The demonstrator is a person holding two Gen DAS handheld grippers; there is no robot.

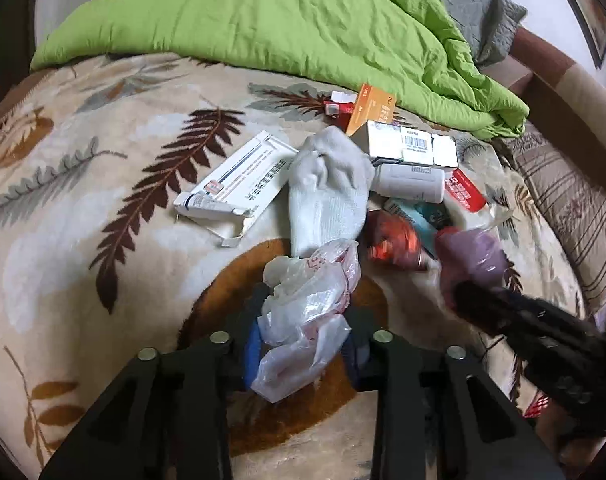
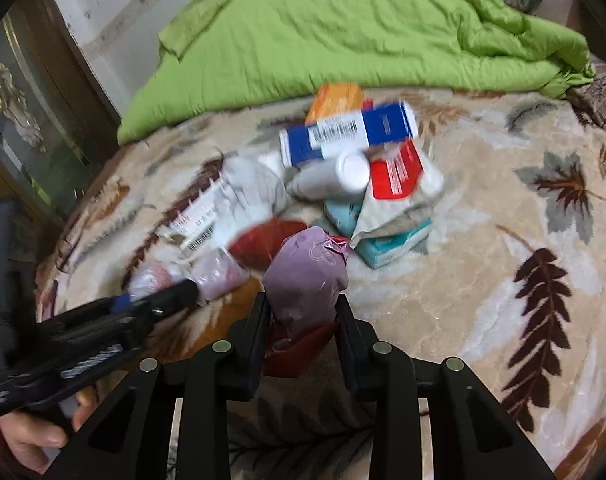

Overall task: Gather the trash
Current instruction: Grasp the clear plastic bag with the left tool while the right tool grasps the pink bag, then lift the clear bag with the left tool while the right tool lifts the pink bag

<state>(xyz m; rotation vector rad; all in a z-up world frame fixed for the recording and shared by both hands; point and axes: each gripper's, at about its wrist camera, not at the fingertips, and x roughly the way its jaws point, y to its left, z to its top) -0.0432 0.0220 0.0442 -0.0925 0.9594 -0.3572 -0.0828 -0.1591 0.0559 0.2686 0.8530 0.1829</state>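
A pile of trash lies on a leaf-patterned blanket [image 1: 103, 184]: a long white box [image 1: 235, 180], a white sock [image 1: 327, 192], a white bottle [image 1: 411, 182], a barcode box [image 1: 407, 146] and an orange box [image 1: 371, 108]. My left gripper [image 1: 303, 320] is shut on a crumpled clear plastic bag [image 1: 307, 320]. My right gripper [image 2: 303, 312] is shut on a purple wrapper [image 2: 307, 280], also seen in the left wrist view [image 1: 471, 256]. The left gripper shows in the right wrist view [image 2: 175, 296], low on the left.
A green quilt [image 1: 287, 20] is heaped along the back of the bed. A striped pillow [image 1: 567, 208] lies at the right. A blue-and-white box [image 2: 347, 132], a red-and-white packet [image 2: 399, 172] and teal boxes [image 2: 395, 244] sit in the pile. A cabinet [image 2: 19, 120] stands left.
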